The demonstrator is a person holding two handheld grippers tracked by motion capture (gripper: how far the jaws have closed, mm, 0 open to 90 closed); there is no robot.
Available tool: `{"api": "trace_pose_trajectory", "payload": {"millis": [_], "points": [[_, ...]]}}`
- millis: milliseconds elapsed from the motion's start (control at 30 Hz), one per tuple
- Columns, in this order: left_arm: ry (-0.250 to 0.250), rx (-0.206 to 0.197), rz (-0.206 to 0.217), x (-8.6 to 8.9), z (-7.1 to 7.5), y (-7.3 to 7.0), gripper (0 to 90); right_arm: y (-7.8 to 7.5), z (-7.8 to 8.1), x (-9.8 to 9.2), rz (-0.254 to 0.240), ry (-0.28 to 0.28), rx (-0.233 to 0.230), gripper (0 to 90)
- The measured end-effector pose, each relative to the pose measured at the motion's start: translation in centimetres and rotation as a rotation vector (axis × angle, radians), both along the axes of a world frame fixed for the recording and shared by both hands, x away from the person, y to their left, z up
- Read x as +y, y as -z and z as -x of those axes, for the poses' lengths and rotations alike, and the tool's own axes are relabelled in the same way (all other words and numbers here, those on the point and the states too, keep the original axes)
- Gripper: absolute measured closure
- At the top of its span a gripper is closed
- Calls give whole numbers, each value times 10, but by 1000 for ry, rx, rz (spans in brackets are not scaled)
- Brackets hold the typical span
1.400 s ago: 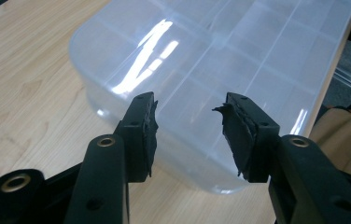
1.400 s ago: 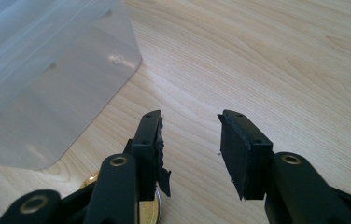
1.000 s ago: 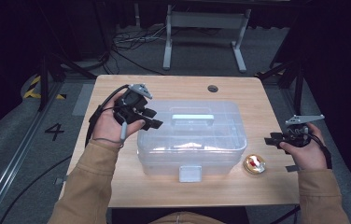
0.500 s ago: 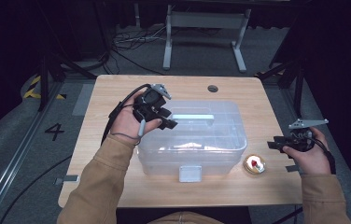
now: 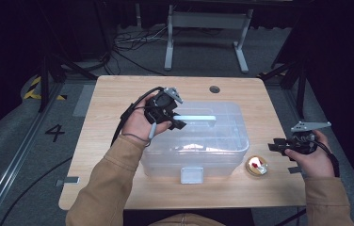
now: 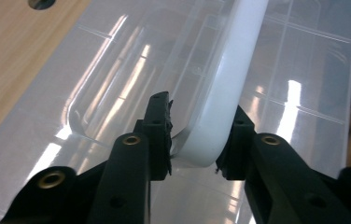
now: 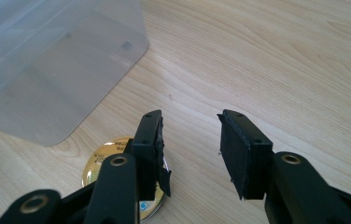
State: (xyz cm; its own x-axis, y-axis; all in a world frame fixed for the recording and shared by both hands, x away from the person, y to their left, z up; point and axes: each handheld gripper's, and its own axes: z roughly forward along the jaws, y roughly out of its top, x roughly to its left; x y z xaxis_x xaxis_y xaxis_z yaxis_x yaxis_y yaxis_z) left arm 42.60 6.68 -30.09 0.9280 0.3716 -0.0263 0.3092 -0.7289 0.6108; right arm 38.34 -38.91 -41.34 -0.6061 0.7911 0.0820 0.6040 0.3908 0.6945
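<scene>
- A person at a wooden table [image 5: 118, 94] sets the left gripper [image 6: 197, 140] on the white handle [image 6: 229, 93] atop the lid of a clear plastic storage box [image 5: 222, 141], seen at the centre of the high view; its jaws stand to either side of the handle's curved end, narrow, touching or very nearly so.
- The right gripper [image 7: 190, 149] hovers over bare wood at the lower right of the high view, jaws wide apart and holding nothing; a small round gold tin [image 5: 256, 165] lies just beside the box's near right corner.
- Risk, as a judgement: the hold sits at the handle's end rather than its middle; a lift from here could tip the lid or box and let the smooth plastic slip from the pads.
- The front latch [image 5: 191, 175] may be fastened; pulling then would drag the whole box.
- Hard to make out: the box's contents, blurred through the glare; the tin's label; whether the jaws press firmly on the handle.
</scene>
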Motion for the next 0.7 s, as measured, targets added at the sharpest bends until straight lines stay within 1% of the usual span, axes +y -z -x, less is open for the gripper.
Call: {"api": "trace_pose_trajectory", "payload": {"millis": [33, 100, 133, 167, 200, 233, 267, 333, 367, 433, 500, 567, 633, 700], "points": [[-4, -15, -7, -1, 1, 0, 710, 1, 0, 1, 10, -2, -28, 612], [-19, -38, -18, -2, 2, -1, 722, 1, 1, 1, 4, -10, -32, 644], [-23, -36, -18, -2, 2, -1, 726, 0, 2, 2, -4, -13, -40, 663], [-21, -35, -19, -2, 2, -1, 728, -1, 3, 2, -10, -7, -11, 679], [-26, -34, -18, -2, 1, -2, 730, -2, 3, 3, -6, -8, -8, 684], [-30, -33, -22, -2, 0, -2, 731, -3, 4, 3, 11, -11, -12, 706], [-26, -31, -27, -2, 0, -3, 732, -5, 5, 5, 20, -29, -17, 727], [-35, -42, -36, -3, 0, -5, 733, -7, 6, 8, 5, -51, -13, 748], [-37, -48, -33, -3, 0, -6, 733, -8, 7, 10, 3, -61, -22, 757], [-42, -48, -28, -3, -2, -8, 733, -11, 8, 12, -2, -67, -30, 777], [-45, -45, -29, -2, -4, -10, 732, -14, 10, 14, -20, -85, -39, 794], [-57, -45, -34, -3, -5, -13, 731, -17, 12, 16, -32, -105, -53, 806], [-55, -44, -46, -3, -7, -15, 731, -20, 14, 17, -50, -116, -58, 818], [-58, -39, -47, -3, -9, -17, 731, -23, 16, 19, -62, -133, -65, 830]]}}
